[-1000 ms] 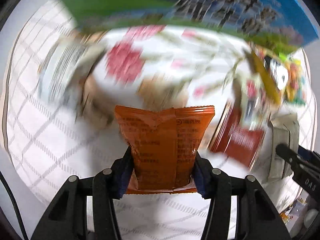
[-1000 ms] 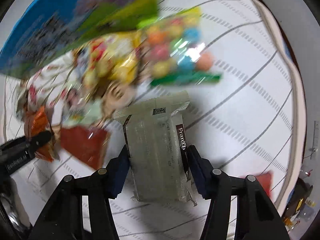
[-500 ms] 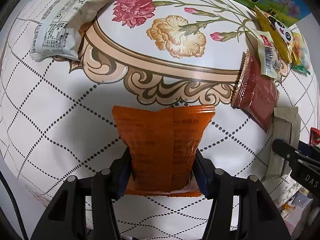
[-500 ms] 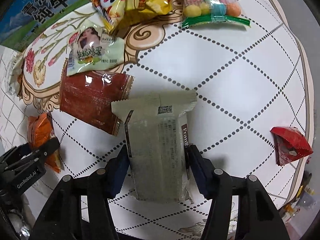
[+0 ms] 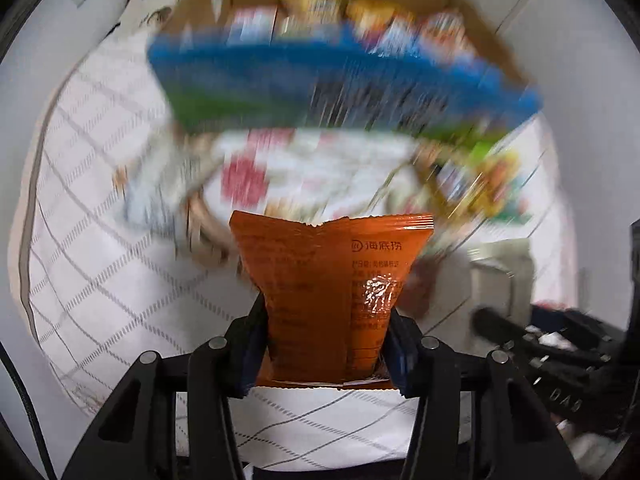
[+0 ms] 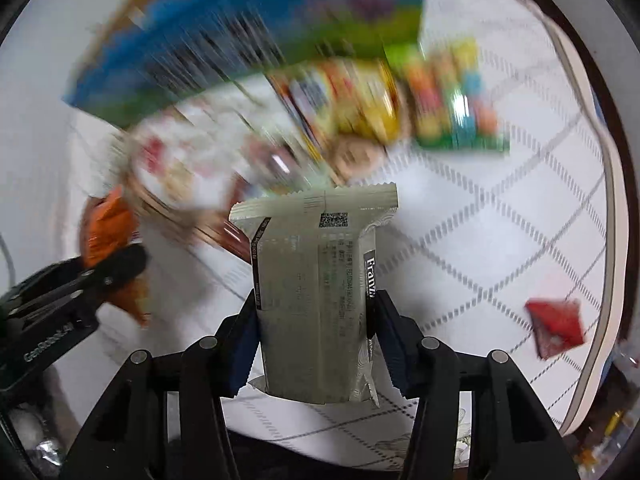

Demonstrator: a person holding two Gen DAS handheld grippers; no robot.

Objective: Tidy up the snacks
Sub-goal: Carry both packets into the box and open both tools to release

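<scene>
White diamond-patterned tablecloth (image 6: 500, 240) below, blurred. Left gripper (image 5: 326, 344) clamped on orange snack packet (image 5: 328, 280), jaws just closing tighter; right gripper (image 6: 316, 344) likewise on grey wafer packet (image 6: 316, 280). Both packets near blue-green carton (image 5: 320, 84), short of it.

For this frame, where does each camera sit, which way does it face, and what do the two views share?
Left wrist: on the left gripper, facing steeply down at the tablecloth; its own fingers pinch an orange packet, and the right gripper shows at the right edge.
Right wrist: on the right gripper, also facing down; its fingers pinch a grey packet, the left gripper at lower left.
Shared: blue-green box, both packets, each other's gripper.
</scene>
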